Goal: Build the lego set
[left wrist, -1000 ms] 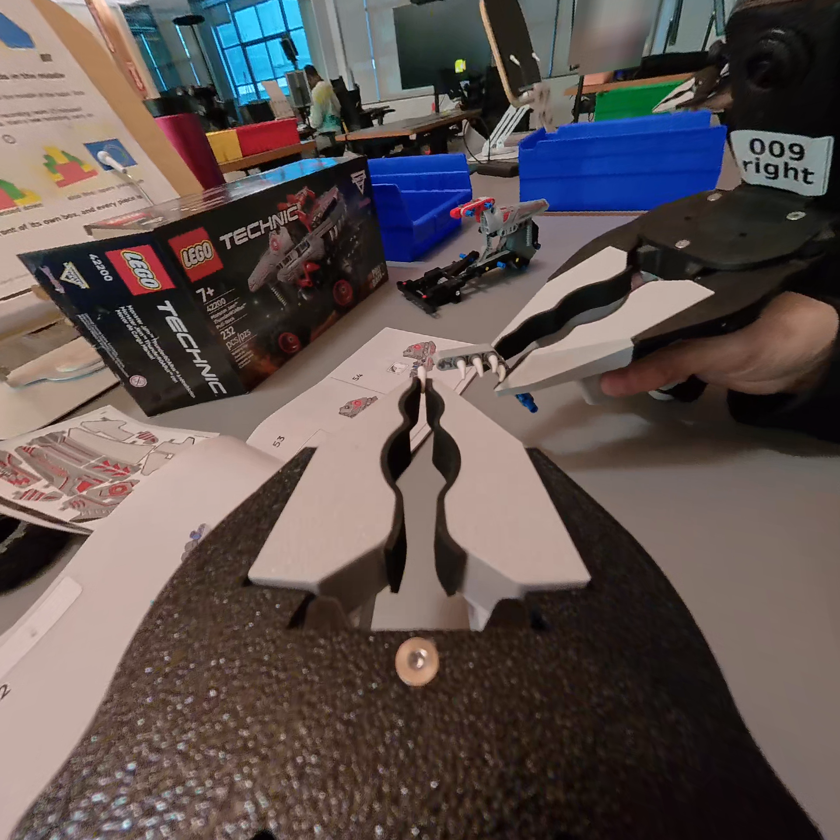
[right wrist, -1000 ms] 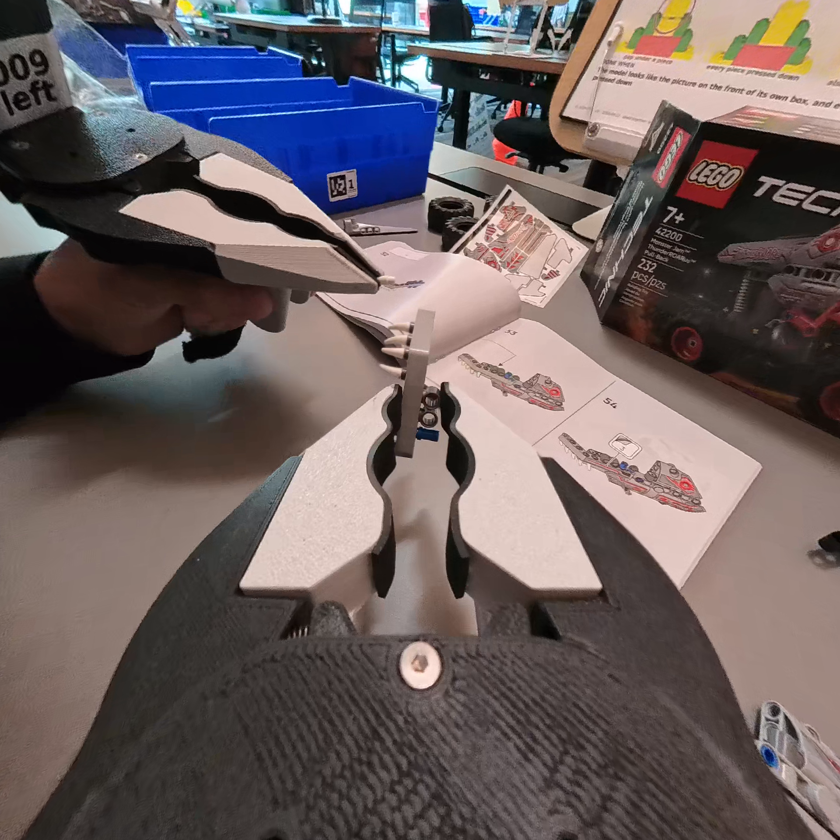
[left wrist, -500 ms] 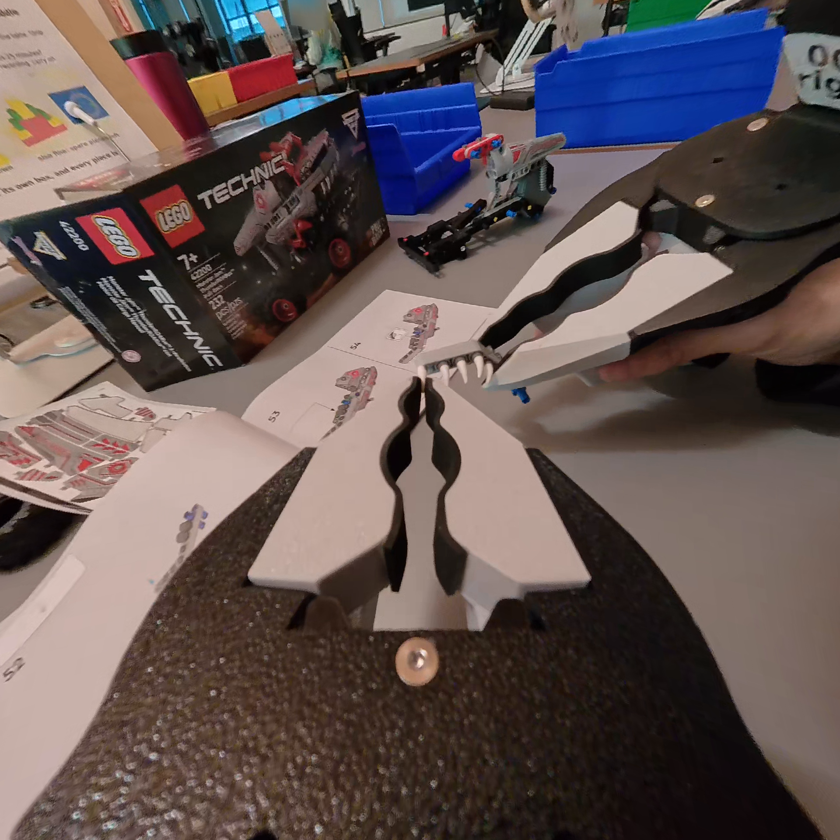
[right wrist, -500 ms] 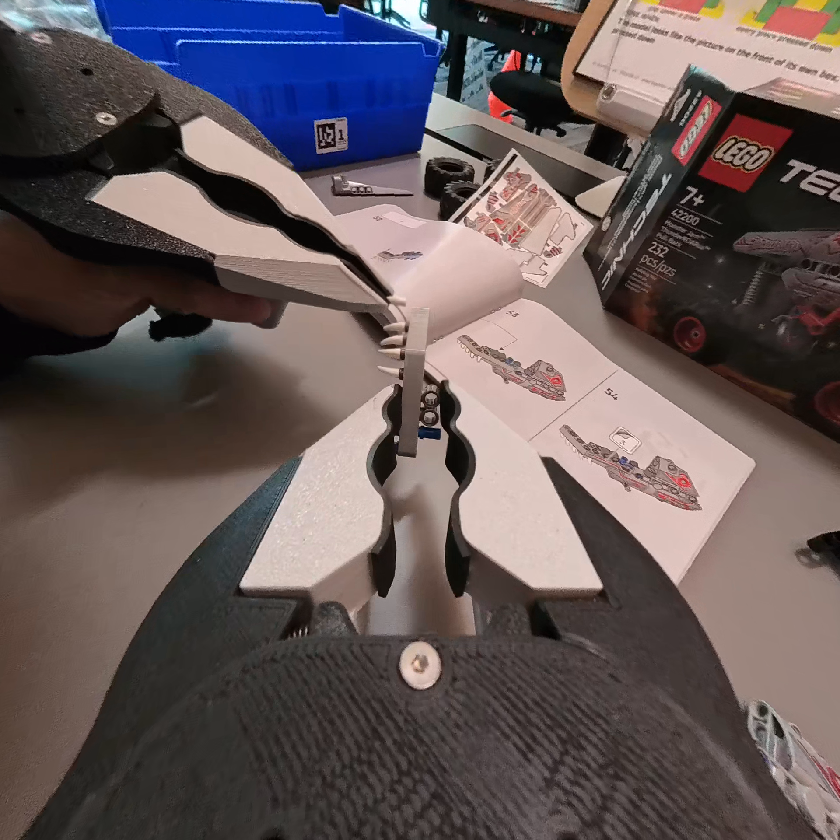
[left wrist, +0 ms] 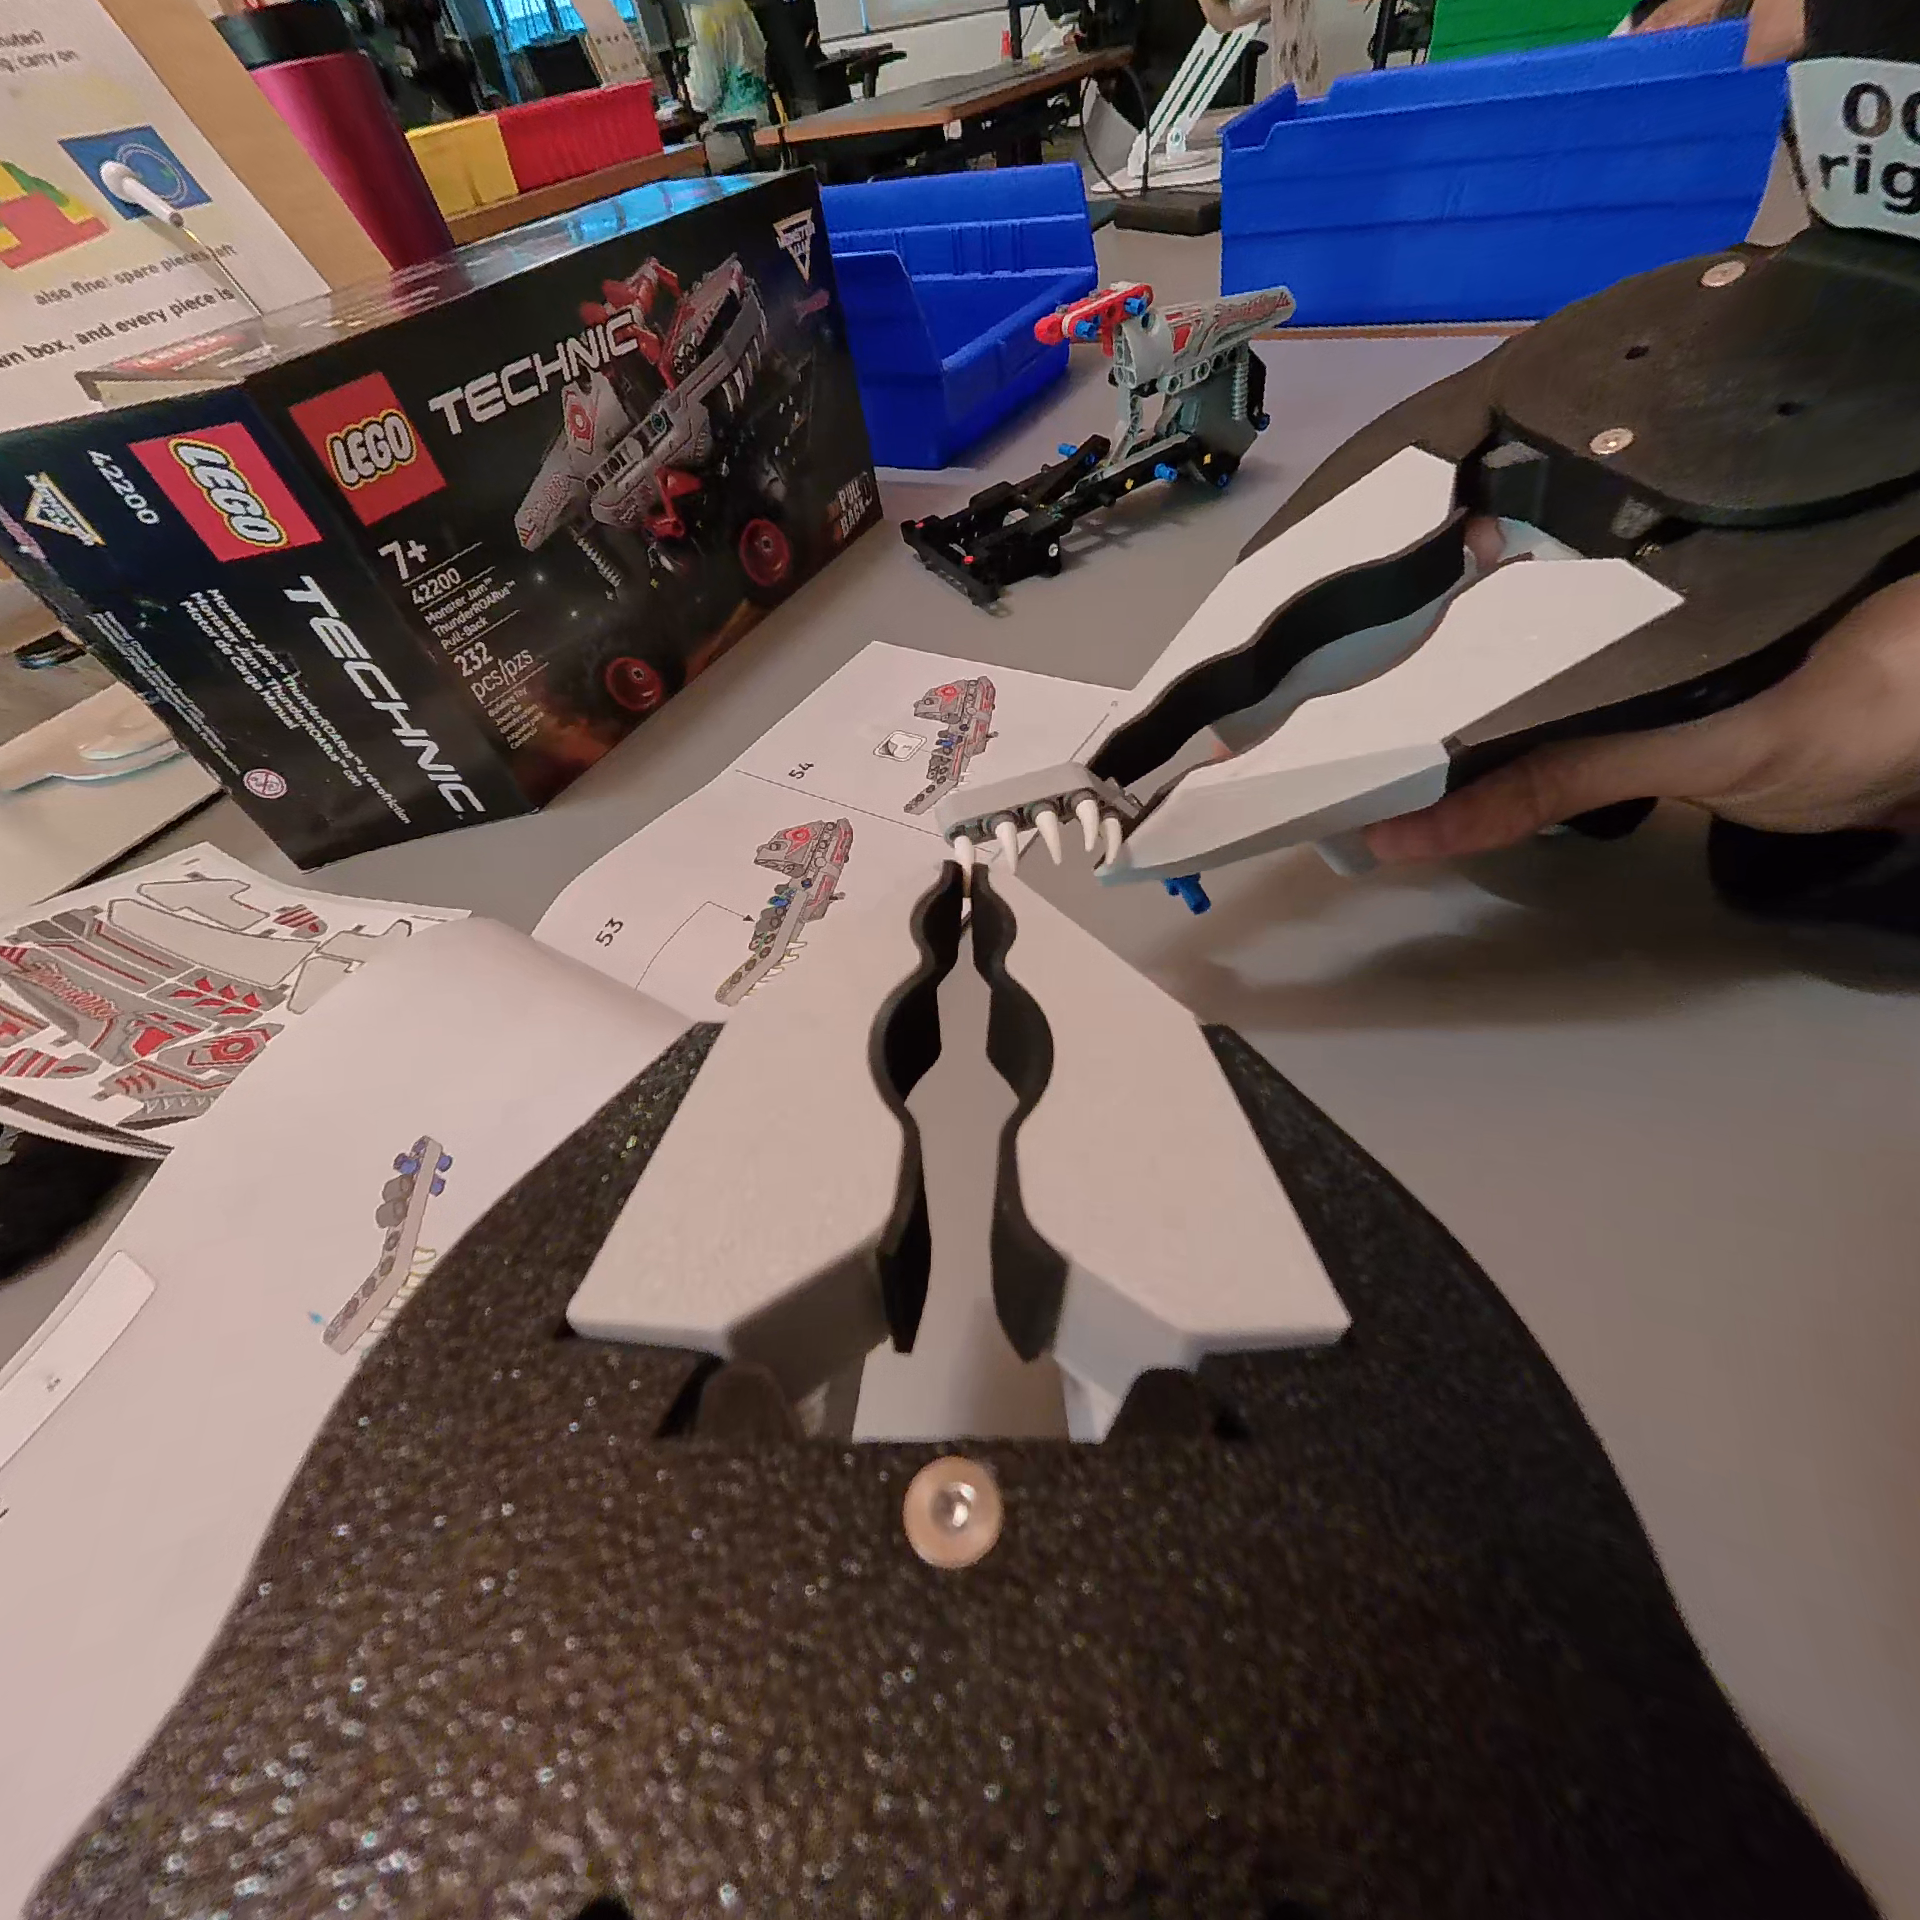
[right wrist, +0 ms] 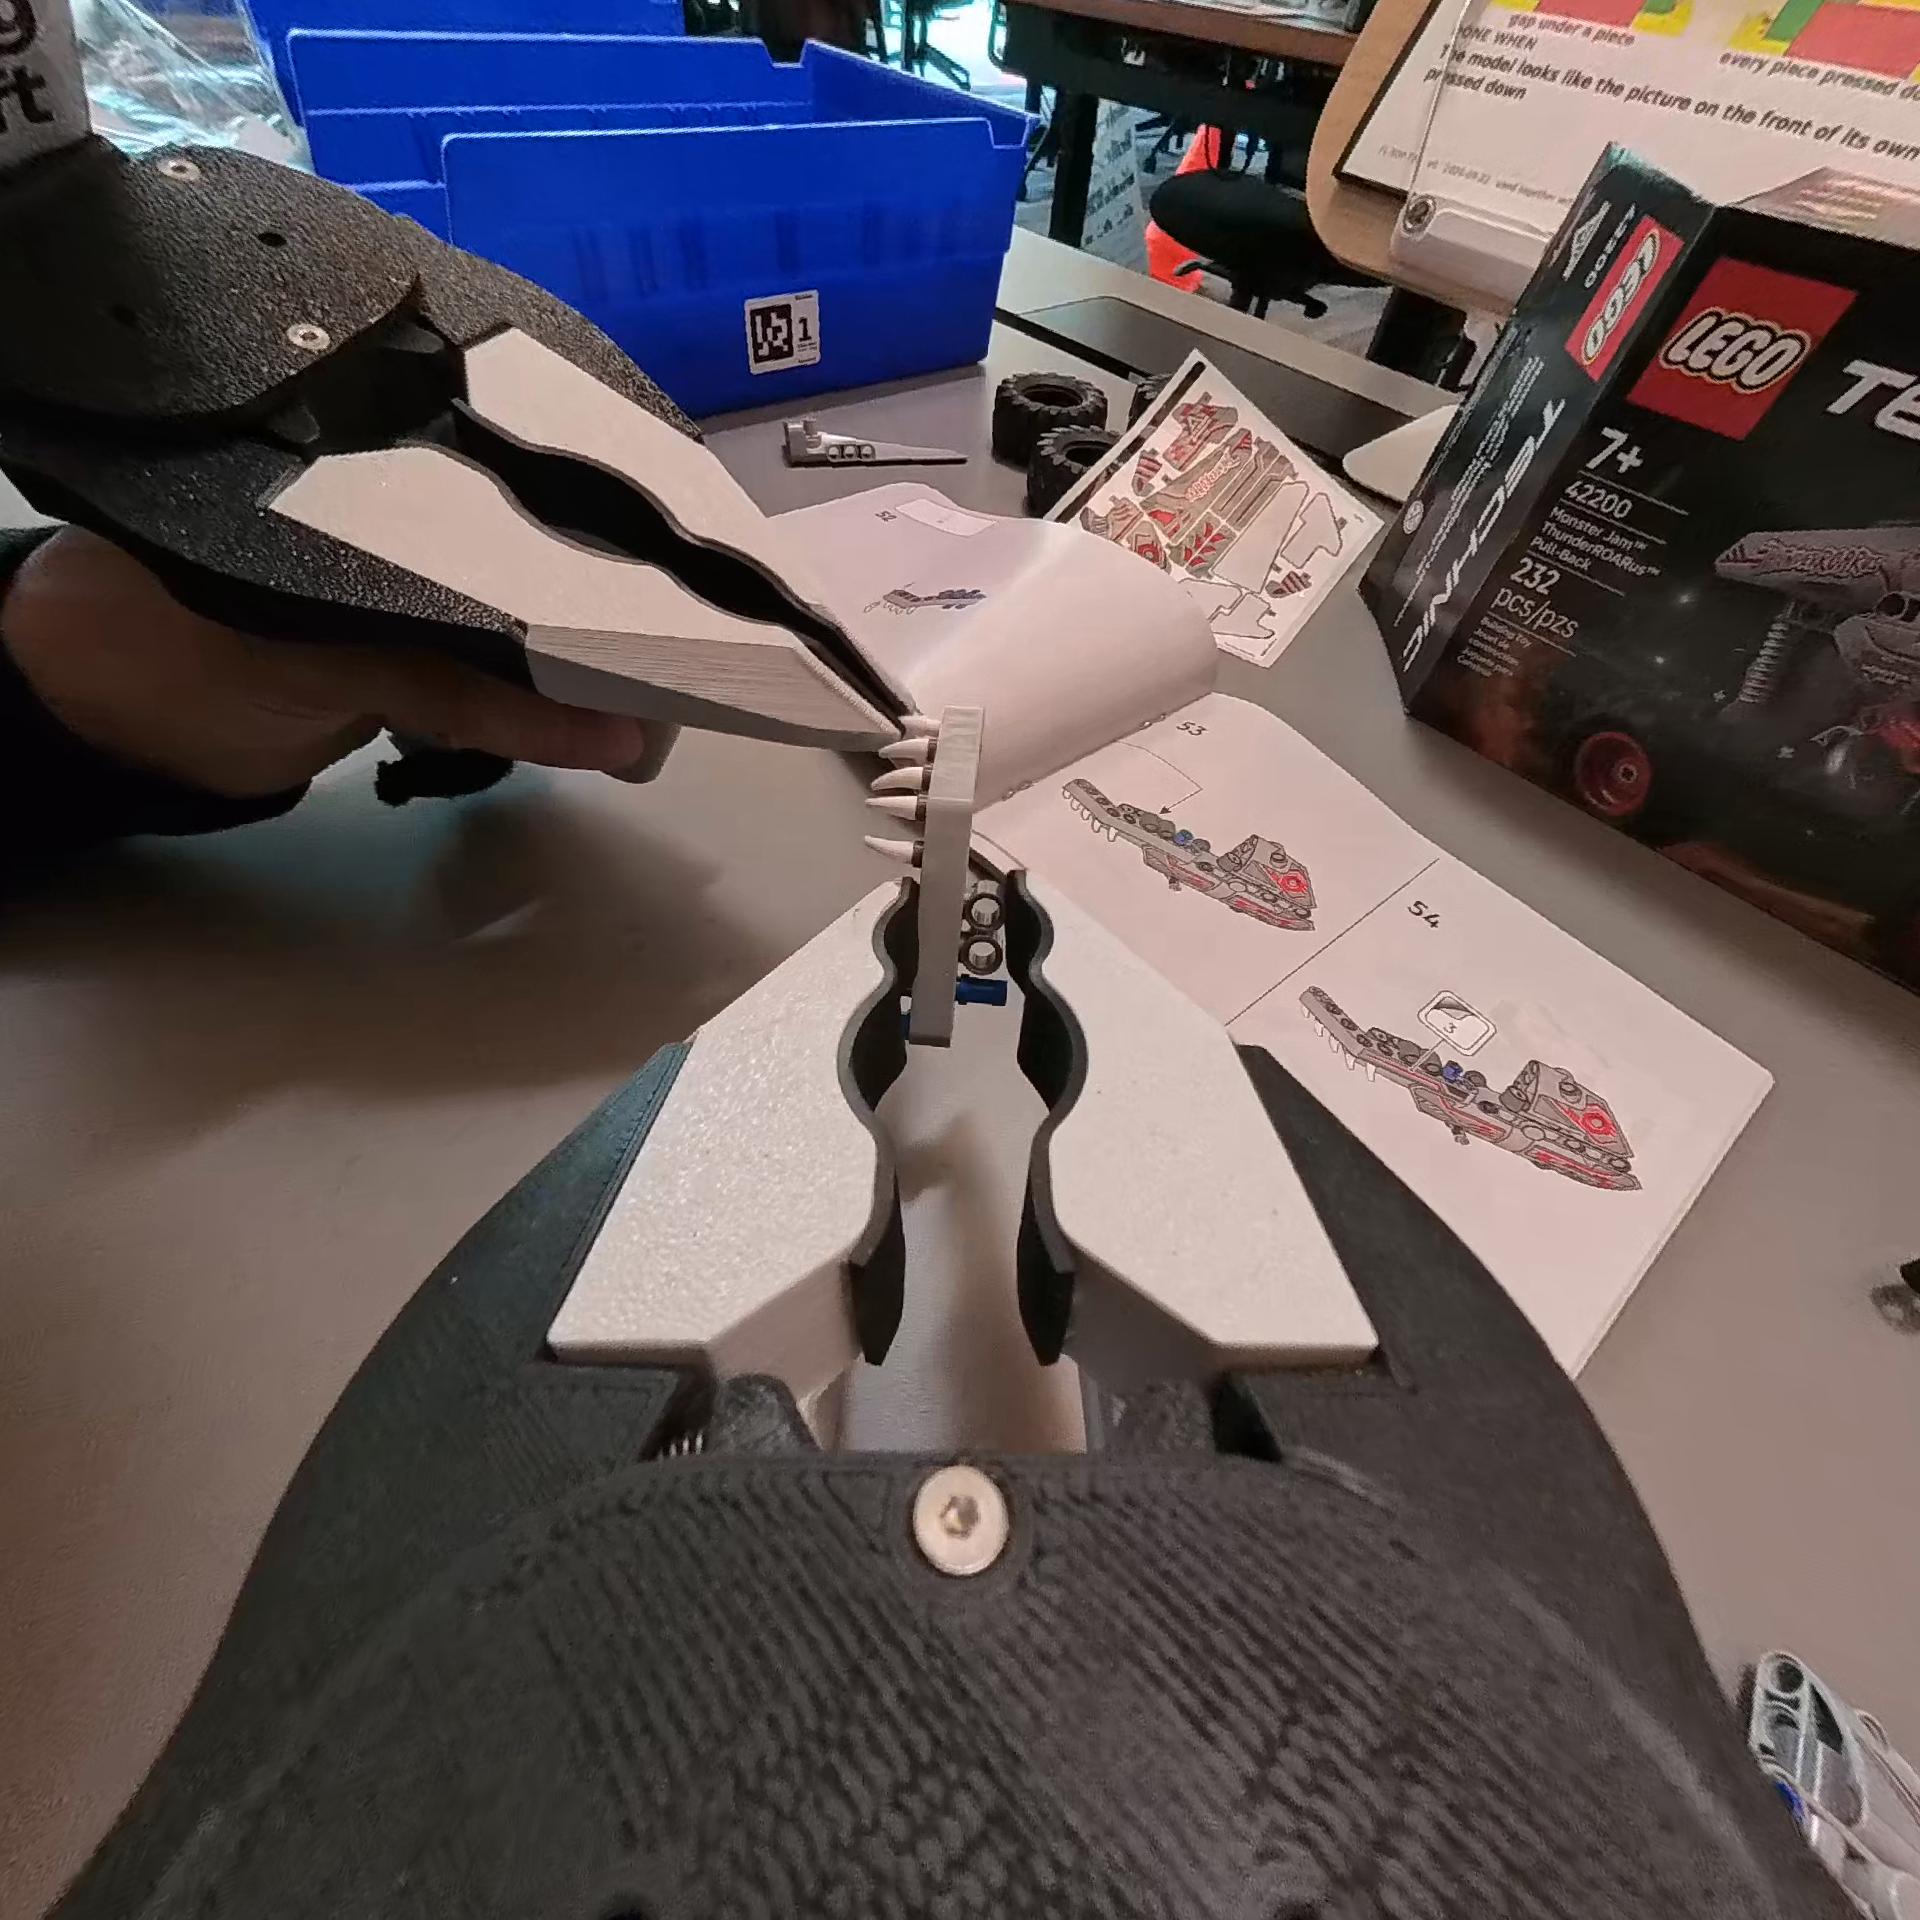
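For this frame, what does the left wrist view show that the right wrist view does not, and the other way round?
Only the left wrist view shows the half-built chassis standing on the table near the small blue bin.

Only the right wrist view shows the black tyres, a loose grey wedge piece beside them, and a silver part at the lower right corner.

Both show the right gripper shut on the grey toothed beam, the left gripper with its tips at the end tooth, the open instruction booklet, the sticker sheet and the set's box.
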A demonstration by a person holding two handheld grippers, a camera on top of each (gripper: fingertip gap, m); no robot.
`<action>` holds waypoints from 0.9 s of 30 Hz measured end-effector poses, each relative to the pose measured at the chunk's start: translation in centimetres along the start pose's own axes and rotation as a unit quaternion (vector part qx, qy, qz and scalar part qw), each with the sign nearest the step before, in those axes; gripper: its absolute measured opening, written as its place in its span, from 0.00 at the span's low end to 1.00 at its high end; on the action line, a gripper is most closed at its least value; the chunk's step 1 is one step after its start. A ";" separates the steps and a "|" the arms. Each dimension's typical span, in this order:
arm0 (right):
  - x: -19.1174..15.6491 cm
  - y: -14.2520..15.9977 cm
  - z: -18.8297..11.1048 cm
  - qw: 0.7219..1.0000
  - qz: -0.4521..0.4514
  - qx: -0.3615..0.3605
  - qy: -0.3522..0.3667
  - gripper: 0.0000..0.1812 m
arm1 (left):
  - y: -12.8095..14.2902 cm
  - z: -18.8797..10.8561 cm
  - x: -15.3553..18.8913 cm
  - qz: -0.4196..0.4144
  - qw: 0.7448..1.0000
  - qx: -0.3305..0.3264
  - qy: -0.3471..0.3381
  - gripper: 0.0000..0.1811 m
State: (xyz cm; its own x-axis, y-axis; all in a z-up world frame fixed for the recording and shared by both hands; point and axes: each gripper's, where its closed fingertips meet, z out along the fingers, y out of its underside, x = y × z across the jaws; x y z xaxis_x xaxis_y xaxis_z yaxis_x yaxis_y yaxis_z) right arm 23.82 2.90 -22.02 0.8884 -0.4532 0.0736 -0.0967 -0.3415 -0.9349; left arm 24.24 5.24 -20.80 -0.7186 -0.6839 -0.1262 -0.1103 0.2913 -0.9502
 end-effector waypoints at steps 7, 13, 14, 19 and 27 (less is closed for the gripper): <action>-0.1 0.1 0.1 1.000 -0.007 -0.002 0.000 0.08 | 0.1 0.0 0.0 -0.003 1.000 -0.001 0.002 0.00; -0.3 0.2 0.2 1.000 -0.012 -0.007 -0.001 0.08 | 0.1 -0.1 0.0 -0.019 1.000 0.003 0.009 0.00; -0.3 0.2 0.2 1.000 -0.014 -0.007 0.001 0.08 | 0.1 -0.1 0.0 -0.021 1.000 0.002 0.011 0.00; -0.7 0.2 0.2 0.999 -0.037 -0.008 -0.004 0.09 | 0.4 -0.1 -0.1 -0.012 1.000 -0.004 0.005 0.00; -1.2 0.0 0.1 0.995 -0.097 0.006 0.000 0.09 | 0.2 -0.3 0.1 -0.011 1.000 -0.002 0.020 0.00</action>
State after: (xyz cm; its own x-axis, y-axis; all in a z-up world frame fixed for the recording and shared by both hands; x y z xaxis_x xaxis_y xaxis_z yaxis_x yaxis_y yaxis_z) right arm 22.81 3.50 -22.14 0.8899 -0.3797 0.2529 0.0817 -0.4127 -0.9072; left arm 23.98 5.45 -20.95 -0.7432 -0.6624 -0.0945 -0.1284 0.2798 -0.9514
